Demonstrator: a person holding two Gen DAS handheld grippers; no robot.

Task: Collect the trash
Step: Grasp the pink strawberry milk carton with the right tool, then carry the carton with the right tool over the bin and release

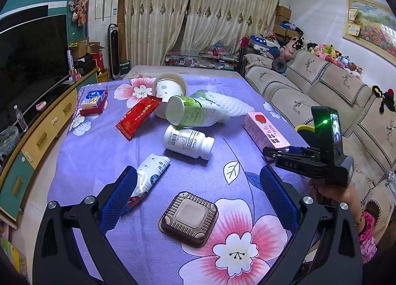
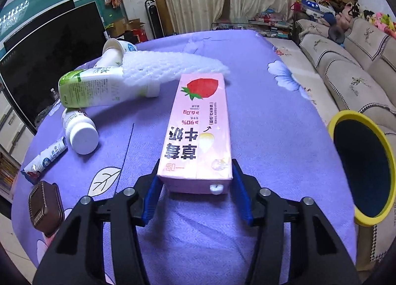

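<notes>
A pink strawberry milk carton (image 2: pixel 198 134) lies on the purple flowered cloth (image 2: pixel 272 124). My right gripper (image 2: pixel 195 178) has its blue pads against both sides of the carton's near end, shut on it; the carton also shows in the left wrist view (image 1: pixel 264 129). A yellow-rimmed bin (image 2: pixel 363 173) stands at the table's right edge. My left gripper (image 1: pixel 198 181) is open and empty above the cloth, with a brown plastic tray (image 1: pixel 189 218) between its fingers and a white snack wrapper (image 1: pixel 151 176) by its left finger.
A white pill bottle (image 1: pixel 188 141), a green-white bottle (image 1: pixel 195 111), white foam netting (image 1: pixel 230 104), a paper cup (image 1: pixel 170 87), a red wrapper (image 1: pixel 138 116) and a tissue pack (image 1: pixel 95 102) lie on the cloth. A sofa (image 1: pixel 321 92) runs along the right, a TV cabinet (image 1: pixel 37 136) along the left.
</notes>
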